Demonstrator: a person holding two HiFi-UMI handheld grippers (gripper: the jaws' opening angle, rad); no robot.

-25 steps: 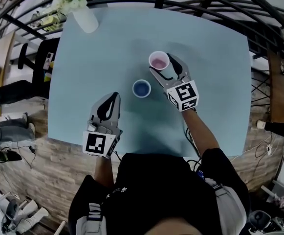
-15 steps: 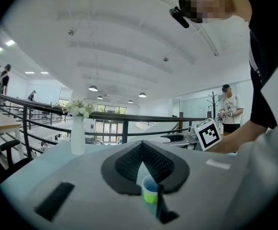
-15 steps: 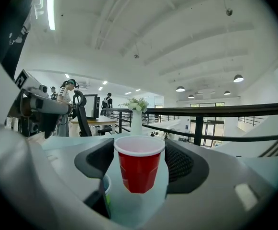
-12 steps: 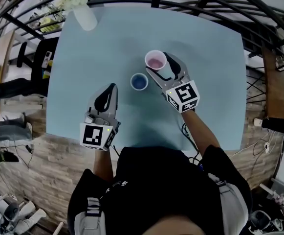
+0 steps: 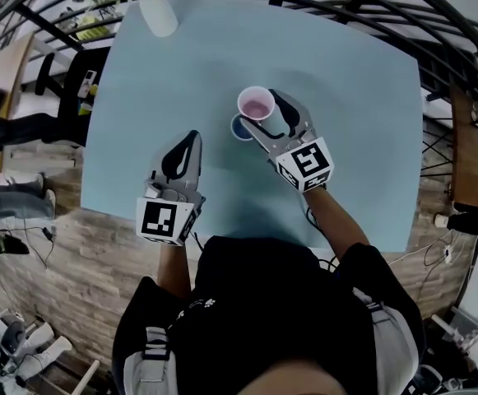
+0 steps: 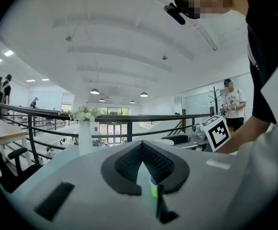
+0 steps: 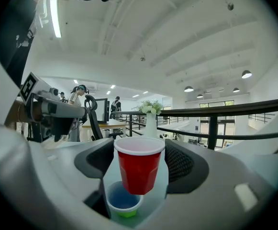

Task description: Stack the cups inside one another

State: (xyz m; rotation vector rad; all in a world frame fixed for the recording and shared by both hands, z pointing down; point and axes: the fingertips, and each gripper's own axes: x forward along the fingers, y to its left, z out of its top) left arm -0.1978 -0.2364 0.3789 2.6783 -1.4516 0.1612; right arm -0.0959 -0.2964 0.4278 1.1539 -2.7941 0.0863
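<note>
Pale blue table [image 5: 362,138] filling the centre of the head view, dark railing [image 5: 370,6] arcing along the top edge, wood floor [image 5: 82,245] at lower left. White vase [image 5: 156,11] with flowers at the table's upper left corner.

Just above centre: right gripper [image 5: 268,118] clamped on a red cup [image 5: 256,104], jaws pressed to both sides of its wall. Held upright and clear of the tabletop in the right gripper view, base hanging just over the far rim of a smaller cup [image 7: 123,201], blue inside, green outside, standing on the table. From the head view, only a sliver of that smaller cup visible at the red cup's lower left.

Left gripper [image 5: 187,143] left of centre, well apart from both cups, jaws closed together at the tips, nothing gripped, pointing toward the top of frame.
</note>
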